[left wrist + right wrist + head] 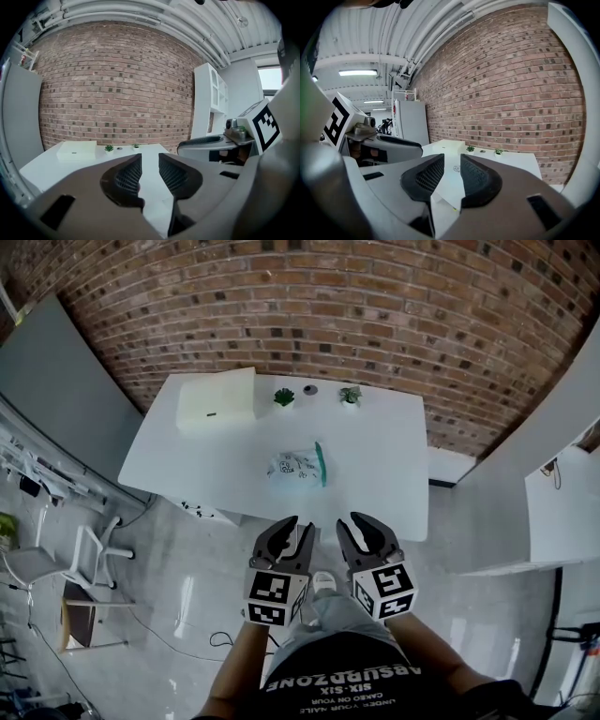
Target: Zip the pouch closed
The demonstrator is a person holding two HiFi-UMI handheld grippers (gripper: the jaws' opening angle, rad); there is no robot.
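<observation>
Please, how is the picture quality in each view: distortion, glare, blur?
Head view: strong fisheye, the brick wall bows into an arc; the glossy floor shows glare; the pouch is small. Left gripper view: dark rounded corners, the near fingers look soft. Right gripper view: same dark corners; the ceiling lamp is bright.

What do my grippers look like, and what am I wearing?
The left gripper and right gripper match: dark grey jaws with black ribbed pads, each carrying a white cube with black square markers. Your T-shirt is black with white lettering.
</observation>
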